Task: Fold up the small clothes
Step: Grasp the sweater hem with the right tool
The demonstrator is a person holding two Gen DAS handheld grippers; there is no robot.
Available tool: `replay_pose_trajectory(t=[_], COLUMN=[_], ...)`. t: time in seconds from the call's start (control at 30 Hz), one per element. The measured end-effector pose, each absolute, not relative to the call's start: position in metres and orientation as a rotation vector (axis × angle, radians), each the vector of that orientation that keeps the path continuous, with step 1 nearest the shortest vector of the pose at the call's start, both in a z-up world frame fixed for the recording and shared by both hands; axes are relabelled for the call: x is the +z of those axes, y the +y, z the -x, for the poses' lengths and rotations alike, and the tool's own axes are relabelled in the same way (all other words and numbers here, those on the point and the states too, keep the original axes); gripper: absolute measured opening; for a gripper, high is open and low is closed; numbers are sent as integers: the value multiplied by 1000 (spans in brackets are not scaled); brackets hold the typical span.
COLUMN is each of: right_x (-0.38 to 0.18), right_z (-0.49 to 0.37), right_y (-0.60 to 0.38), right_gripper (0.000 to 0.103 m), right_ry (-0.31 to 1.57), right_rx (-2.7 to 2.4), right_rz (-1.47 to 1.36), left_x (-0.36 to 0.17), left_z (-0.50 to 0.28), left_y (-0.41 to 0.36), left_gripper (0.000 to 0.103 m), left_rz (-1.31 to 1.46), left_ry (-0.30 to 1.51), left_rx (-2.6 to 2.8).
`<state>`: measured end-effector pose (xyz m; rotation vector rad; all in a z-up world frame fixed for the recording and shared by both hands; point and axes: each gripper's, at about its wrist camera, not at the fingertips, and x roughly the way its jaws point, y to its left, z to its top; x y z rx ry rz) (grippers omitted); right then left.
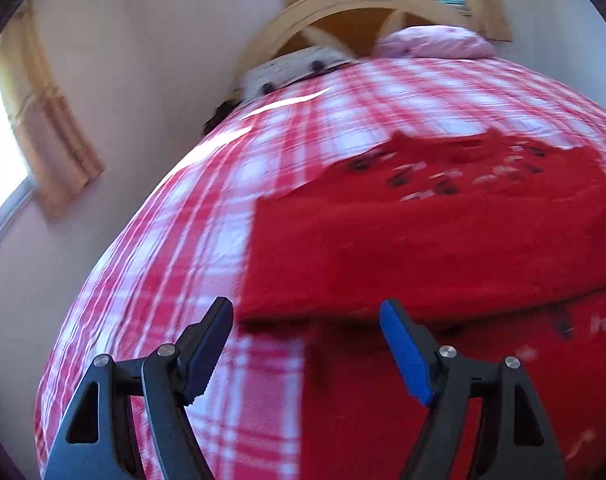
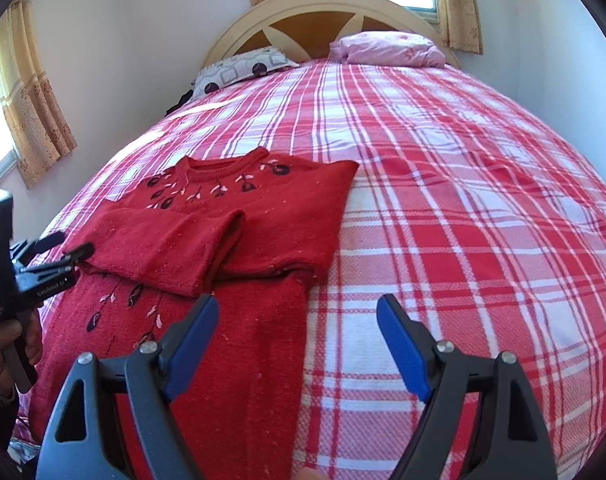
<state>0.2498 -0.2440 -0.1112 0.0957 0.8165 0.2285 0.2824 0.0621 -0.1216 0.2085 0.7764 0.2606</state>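
A red knitted sweater (image 2: 271,208) with dark and pink flower embroidery lies flat on the red-and-white plaid bedspread (image 2: 463,220), neck toward the headboard. One sleeve (image 2: 163,248) is folded across its body. In the blurred left wrist view the sweater (image 1: 423,240) fills the right half. My left gripper (image 1: 306,306) is open just short of the folded sleeve's near edge, nothing between its pads. From the right wrist view, the left gripper (image 2: 73,244) sits at the sweater's left side, held by a hand (image 2: 3,344). My right gripper (image 2: 298,300) is open over the sweater's lower right edge, empty.
At the head of the bed lie a patterned pillow (image 2: 239,70) and a pink pillow (image 2: 387,50), in front of a cream arched headboard (image 2: 327,4). Curtained windows (image 2: 31,92) line the white walls. Bare plaid bedspread stretches right of the sweater.
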Motion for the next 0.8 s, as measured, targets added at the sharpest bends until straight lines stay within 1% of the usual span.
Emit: replay_pose_trajectory(t=[0.1, 0.17, 0.37, 0.47, 0.5, 0.57, 0.6, 0.67, 0.7, 0.73, 0.77, 0.8], right_x=[-111, -109, -113, -119, -122, -131, -137, -143, -144, -145, -146, -145], right_z=[-263, -271, -306, -325, -331, -343, -349, -356, -360, -363, -366, -368], right_y=[-230, -219, -180, -175, -175, -174, -174, -174, -172, -170, -168, -165], right_gripper=[84, 84, 83, 81, 78, 71, 66, 62, 53, 34, 24, 17], right_ry=[837, 855, 948, 978, 990, 1031, 1050, 1071, 1075, 1085, 1106, 1112], right_rx=[272, 293, 390, 365, 353, 322, 304, 306, 321, 338, 354, 356], right_rz=[-114, -117, -95, -96, -99, -92, -101, -133, -150, -160, -170, -170], left_x=[-133, -137, -145, -147, -148, -150, -151, -152, -153, -153, -153, -153], left_z=[-283, -288, -312, -309, -308, -305, -305, -305, -305, -305, -305, -304], left_y=[89, 93, 99, 103, 106, 115, 119, 122, 122, 122, 122, 121], left_gripper=[77, 77, 77, 86, 86, 89, 89, 89, 89, 89, 89, 90], left_rz=[-105, -52, -2, 5, 29, 73, 103, 126, 128, 127, 125, 122], left_ry=[839, 850, 880, 865, 865, 867, 868, 867, 869, 871, 870, 870], left_rx=[245, 215, 226, 241, 237, 240, 242, 241, 239, 238, 238, 238])
